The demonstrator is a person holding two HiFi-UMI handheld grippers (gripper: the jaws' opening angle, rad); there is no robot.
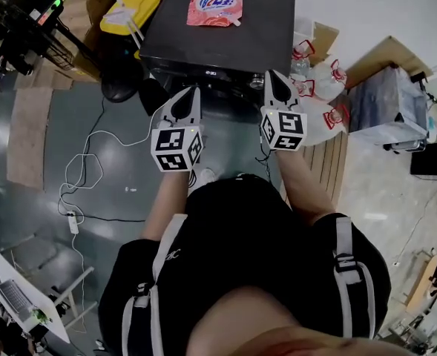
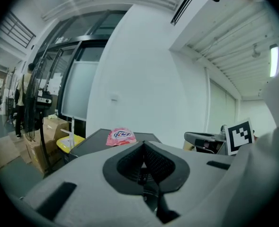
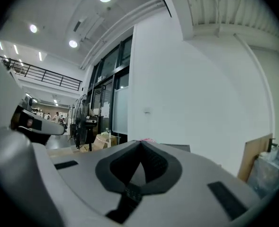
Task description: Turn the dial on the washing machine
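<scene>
The black washing machine stands ahead of me with a pink detergent bag on its lid. A small round silvery dial shows on its front panel. My left gripper hangs in front of the panel's left part, jaws together, holding nothing. My right gripper is just right of the dial, shut and empty; contact cannot be told. In the left gripper view the shut tips point over the lid toward the bag. The right gripper points level over the lid.
Cardboard boxes and a yellow item sit left of the machine, with a floor fan beside it. White bags with red handles and a plastic-wrapped box lie to the right. A white cable and power strip trail across the floor.
</scene>
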